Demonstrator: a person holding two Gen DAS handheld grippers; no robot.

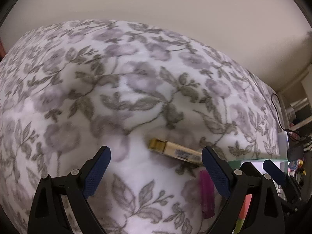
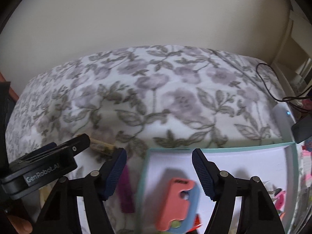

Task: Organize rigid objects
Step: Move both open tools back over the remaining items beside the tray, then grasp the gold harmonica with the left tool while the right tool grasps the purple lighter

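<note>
- In the left wrist view, a slim cream tube with a gold cap (image 1: pixel 171 149) is seen lying slanted on the floral blanket (image 1: pixel 120 81), right of centre
- A magenta, translucent plastic piece (image 1: pixel 206 193) is seen lower right, just beside the right-hand pad
- The left gripper (image 1: pixel 156 172) is held wide apart with nothing between its ribbed dark blue pads
- In the right wrist view, a shallow box with a mint green rim (image 2: pixel 234 148) and white floor is seen lower right
- A flat coral and pale blue plastic item (image 2: pixel 177 204) lies inside the box, blurred
- The right gripper (image 2: pixel 159 172) is seen apart above it, clamping nothing
- The soft fleece is printed with grey leaves and mauve flowers; a plain cream wall (image 2: pixel 156 15) fills the top
</note>
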